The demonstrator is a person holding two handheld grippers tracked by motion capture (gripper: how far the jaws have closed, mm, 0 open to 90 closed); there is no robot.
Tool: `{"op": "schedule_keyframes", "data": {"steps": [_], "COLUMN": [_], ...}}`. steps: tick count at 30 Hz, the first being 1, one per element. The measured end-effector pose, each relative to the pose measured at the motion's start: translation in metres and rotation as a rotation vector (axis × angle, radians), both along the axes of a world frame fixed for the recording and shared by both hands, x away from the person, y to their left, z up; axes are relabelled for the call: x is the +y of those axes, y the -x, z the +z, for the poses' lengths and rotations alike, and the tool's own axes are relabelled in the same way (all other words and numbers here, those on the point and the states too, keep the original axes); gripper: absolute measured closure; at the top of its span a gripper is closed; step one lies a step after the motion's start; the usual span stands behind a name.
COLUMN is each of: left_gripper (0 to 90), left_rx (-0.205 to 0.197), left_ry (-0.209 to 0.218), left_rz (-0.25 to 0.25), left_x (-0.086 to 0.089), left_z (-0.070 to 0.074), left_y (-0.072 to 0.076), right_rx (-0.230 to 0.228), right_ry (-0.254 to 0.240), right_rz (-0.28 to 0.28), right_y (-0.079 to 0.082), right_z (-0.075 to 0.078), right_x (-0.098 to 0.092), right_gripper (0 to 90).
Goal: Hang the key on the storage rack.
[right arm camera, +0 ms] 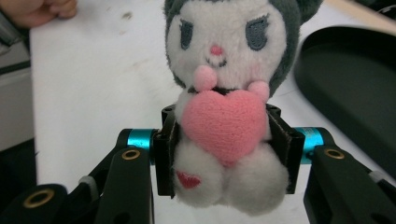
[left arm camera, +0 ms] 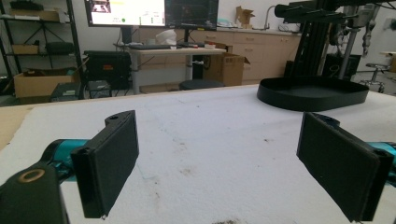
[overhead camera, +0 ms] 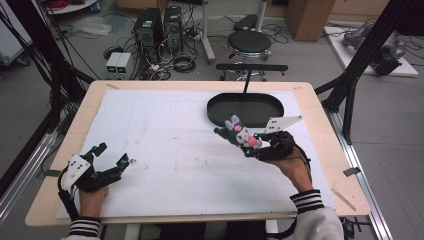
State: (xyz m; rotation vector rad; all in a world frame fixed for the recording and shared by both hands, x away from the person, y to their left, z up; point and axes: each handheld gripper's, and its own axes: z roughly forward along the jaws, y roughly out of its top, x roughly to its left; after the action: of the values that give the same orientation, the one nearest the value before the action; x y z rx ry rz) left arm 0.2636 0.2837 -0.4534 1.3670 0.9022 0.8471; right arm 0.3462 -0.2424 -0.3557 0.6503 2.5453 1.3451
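**Plush toy held over the bench, left gripper idle**

Nearest the person, at about 7 o'clock on the bench [overhead camera: 310,100], the left gripper [overhead camera: 111,161] sits low over the white mat [overhead camera: 165,145], held by the left hand [overhead camera: 90,192] in a striped cuff. Its fingers [left arm camera: 109,161] stand wide apart with nothing between them; in the left gripper view bare mat, marked with a few dark smudges, shows through the gap.

At about 4 o'clock the right hand [overhead camera: 295,167] brings in the right gripper [overhead camera: 245,142], which points toward 10 o'clock. Its fingers [right arm camera: 166,149] are closed on a plush toy [overhead camera: 239,131], pressing its body from both sides. In the right gripper view the toy [right arm camera: 224,93] faces the camera upright: white face, dark grey hood with ears, a pink heart held at its chest, a small red mark on one foot. From the high view the toy appears lifted off the mat, though how far cannot be told. A grey plate [overhead camera: 281,123] tops this gripper.

Just beyond the toy, at about 1 o'clock, a black oval tray [overhead camera: 220,111] lies on the mat, apart from the toy; its inside looks bare. In the left gripper view the tray [left arm camera: 313,95] sits at the far right of the mat.

Beyond the bench, a black stool [overhead camera: 249,42] and two computer towers [overhead camera: 157,27] stand on the floor amid cables.
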Motion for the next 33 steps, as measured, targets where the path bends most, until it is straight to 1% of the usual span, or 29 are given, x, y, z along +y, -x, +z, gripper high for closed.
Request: {"op": "schedule_keyframes", "data": {"steps": [1,2,3,4,5,6,7,8,9,10,11,12,13,14,15,16,17,18,19,20,22,25,26,27,28,29,30,33], "left_gripper": [13.3,13.3,13.3,13.3,13.3,13.3,13.3,13.3,13.3,13.3,13.3,13.3,13.3,13.3,13.3,13.3,13.3,13.3,13.3,13.3,13.3,13.3,13.3,13.3,13.3,13.3,13.3,13.3], "left_rx": [0.0,-0.002,-0.002,-0.005,-0.005,-0.004,-0.004,-0.005,-0.005,-0.005,-0.005,-0.005,-0.005,-0.005,-0.005,-0.004,-0.003,-0.003,-0.004,-0.006,-0.009,-0.01,-0.009,-0.009,-0.009,-0.009,-0.009,-0.009], "left_ry": [0.0,0.001,0.001,0.0,0.0,-0.001,0.0,0.002,0.002,0.001,0.001,0.002,0.002,0.001,0.002,0.002,0.001,0.001,0.003,-0.001,-0.004,-0.006,-0.006,-0.004,-0.004,-0.006,-0.006,-0.004], "left_rz": [0.0,-0.001,-0.001,0.0,0.0,-0.001,-0.001,-0.001,-0.001,-0.001,-0.001,0.0,0.0,-0.001,-0.001,-0.001,-0.001,-0.001,-0.001,0.0,0.0,0.0,-0.001,0.0,-0.001,-0.001,-0.002,0.0], "left_x": [0.0,0.0,0.0,0.0,0.0,0.0,0.0,0.0,0.0,0.0,0.0,0.0,0.0,0.0,0.0,0.0,0.0,0.0,0.0,0.0,-0.001,-0.001,-0.001,-0.001,-0.001,-0.001,-0.001,-0.001], "left_z": [0.0,0.0,0.0,0.0,0.0,0.0,0.0,0.0,0.0,0.0,0.0,0.0,0.0,0.0,0.0,0.0,0.0,0.0,0.0,0.0,0.0,0.0,0.0,0.0,0.0,0.0,0.0,0.0], "left_y": [0.0,0.0,0.0,0.001,0.001,0.001,0.001,0.0,0.0,0.001,0.001,0.001,0.001,0.0,0.0,0.0,0.0,0.0,0.0,0.001,0.001,0.001,0.001,0.001,0.001,0.001,0.001,0.001], "right_rx": [0.0,-0.022,-0.022,-0.04,-0.04,-0.07,-0.07,-0.09,-0.09,-0.101,-0.101,-0.119,-0.119,-0.132,-0.132,-0.148,-0.148,-0.152,-0.152,-0.159,-0.159,-0.163,-0.156,-0.156,-0.153,-0.153,-0.149,-0.143], "right_ry": [0.0,-0.031,-0.031,-0.054,-0.054,-0.072,-0.072,-0.093,-0.093,-0.117,-0.117,-0.138,-0.138,-0.155,-0.155,-0.155,-0.155,-0.154,-0.154,-0.147,-0.149,-0.139,-0.135,-0.135,-0.129,-0.129,-0.126,-0.121], "right_rz": [0.0,-0.04,-0.04,-0.086,-0.086,-0.125,-0.125,-0.169,-0.169,-0.219,-0.219,-0.258,-0.258,-0.29,-0.29,-0.319,-0.319,-0.341,-0.341,-0.362,-0.37,-0.407,-0.429,-0.429,-0.457,-0.457,-0.474,-0.49], "right_y": [0.0,-0.003,-0.003,-0.006,-0.006,-0.009,-0.009,-0.012,-0.012,-0.014,-0.014,-0.017,-0.017,-0.019,-0.019,-0.021,-0.021,-0.024,-0.024,-0.027,-0.029,-0.035,-0.038,-0.038,-0.043,-0.043,-0.048,-0.053], "right_z": [0.0,0.006,0.006,0.013,0.013,0.019,0.019,0.024,0.024,0.028,0.028,0.032,0.032,0.035,0.035,0.038,0.038,0.04,0.04,0.042,0.043,0.046,0.048,0.048,0.05,0.05,0.052,0.055], "right_x": [0.0,-0.007,-0.007,-0.014,-0.014,-0.02,-0.02,-0.027,-0.027,-0.034,-0.034,-0.04,-0.04,-0.045,-0.045,-0.049,-0.049,-0.052,-0.052,-0.054,-0.055,-0.057,-0.059,-0.059,-0.06,-0.06,-0.06,-0.06], "right_gripper": [53.6,53.6,53.6,53.6,53.6,53.7,53.7,53.7,53.7,53.8,53.8,53.8,53.8,53.8,53.8,53.8,53.8,53.8,53.8,53.8,53.8,53.8,53.8,53.8,53.8,53.8,53.8,53.8]}}
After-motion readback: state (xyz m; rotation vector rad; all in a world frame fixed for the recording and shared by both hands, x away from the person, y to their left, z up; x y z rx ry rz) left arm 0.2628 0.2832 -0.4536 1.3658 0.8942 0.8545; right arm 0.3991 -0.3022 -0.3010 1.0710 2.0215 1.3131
